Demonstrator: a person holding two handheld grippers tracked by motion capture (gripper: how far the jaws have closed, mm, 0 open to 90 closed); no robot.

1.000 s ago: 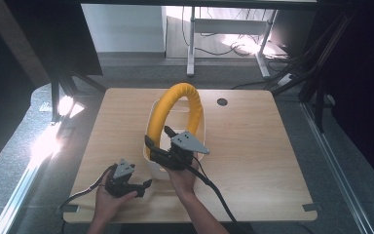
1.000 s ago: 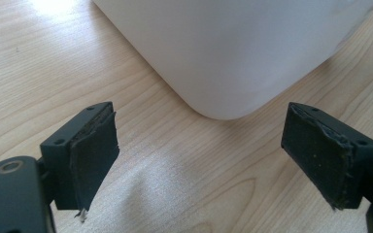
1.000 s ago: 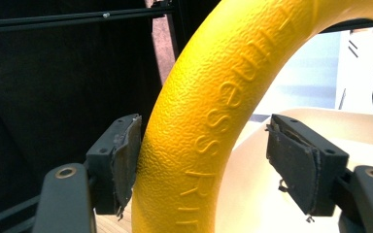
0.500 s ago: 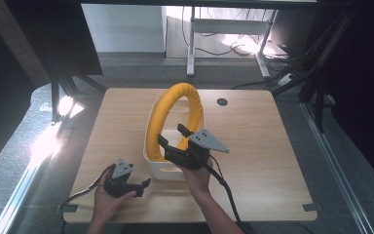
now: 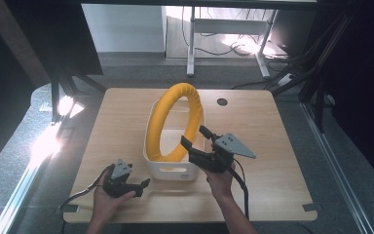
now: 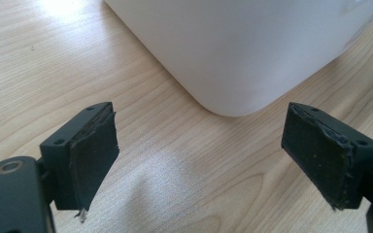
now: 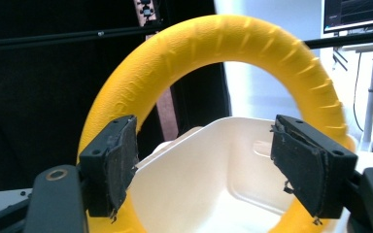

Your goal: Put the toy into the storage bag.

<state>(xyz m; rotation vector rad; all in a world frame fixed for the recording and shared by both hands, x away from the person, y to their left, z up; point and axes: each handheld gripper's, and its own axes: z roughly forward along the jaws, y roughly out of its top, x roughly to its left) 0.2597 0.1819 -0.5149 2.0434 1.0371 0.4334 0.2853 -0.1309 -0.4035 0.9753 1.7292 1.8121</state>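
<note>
Yellow ring (image 5: 174,122) stood upright in the white bin (image 5: 173,169).
Right gripper (image 5: 195,138) beside it and left gripper (image 5: 143,184) on the table (image 5: 272,141) both had jaws wide, empty.

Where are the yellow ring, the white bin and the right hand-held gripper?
yellow ring (image 5: 184,90): high view, top of its arch.
white bin (image 5: 173,171): high view, near wall by the handle slot.
right hand-held gripper (image 5: 195,136): high view, midway between its open fingertips.

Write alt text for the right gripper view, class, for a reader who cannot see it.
A yellow ring stands upright in a white bin, arching above it. The right gripper is open, its two black jaws framing the bin from below, holding nothing.
</note>
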